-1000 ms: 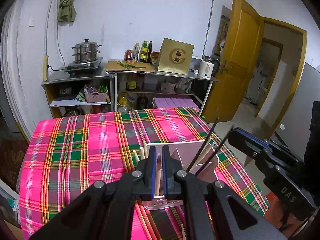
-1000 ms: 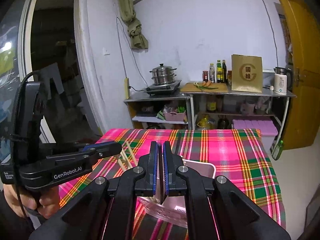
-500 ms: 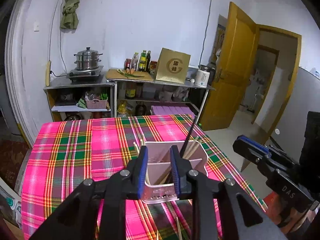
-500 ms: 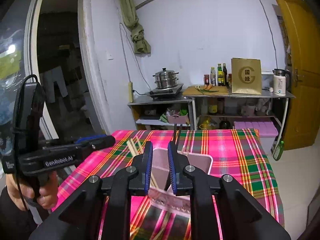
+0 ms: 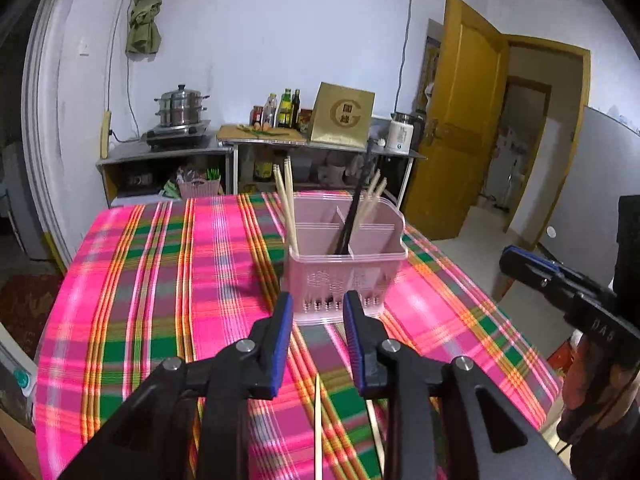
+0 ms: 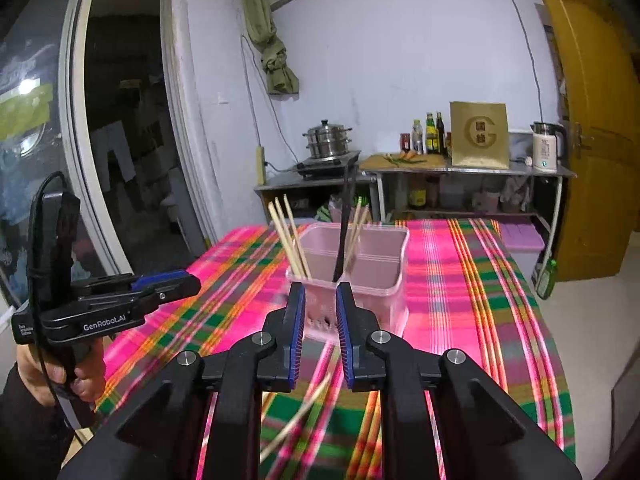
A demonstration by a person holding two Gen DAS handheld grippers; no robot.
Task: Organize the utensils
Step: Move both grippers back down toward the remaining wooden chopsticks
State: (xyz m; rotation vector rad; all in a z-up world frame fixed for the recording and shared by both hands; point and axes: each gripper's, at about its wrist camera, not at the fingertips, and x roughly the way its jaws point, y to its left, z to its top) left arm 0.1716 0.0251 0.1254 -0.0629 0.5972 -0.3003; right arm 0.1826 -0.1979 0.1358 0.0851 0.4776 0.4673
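A pink divided utensil holder point(image 5: 360, 276) point(image 6: 376, 280) stands on the plaid tablecloth point(image 5: 160, 280). Wooden chopsticks point(image 5: 286, 200) lean in its left compartment, and black chopsticks point(image 5: 352, 216) and more wooden ones stand further right. My left gripper point(image 5: 318, 314) hangs open just in front of the holder with nothing between its fingers. My right gripper point(image 6: 320, 308) is also open and empty, close before the holder's near wall. A loose wooden chopstick point(image 5: 317, 420) point(image 6: 296, 420) lies on the cloth under the grippers. The right gripper point(image 5: 560, 280) shows at the right of the left wrist view. The left gripper point(image 6: 172, 280) shows at the left of the right wrist view, gripped by a hand.
A metal shelf unit point(image 5: 168, 156) along the far wall carries a steamer pot point(image 5: 182, 106), bottles, a gold box point(image 5: 344, 116) and a kettle point(image 6: 546, 146). A yellow door point(image 5: 456, 120) stands open on the right. A dark doorway point(image 6: 120, 140) is on the left.
Both grippers were shut above the holder a second ago. Both have since opened and drawn back and down from it, leaving the chopsticks standing in the holder.
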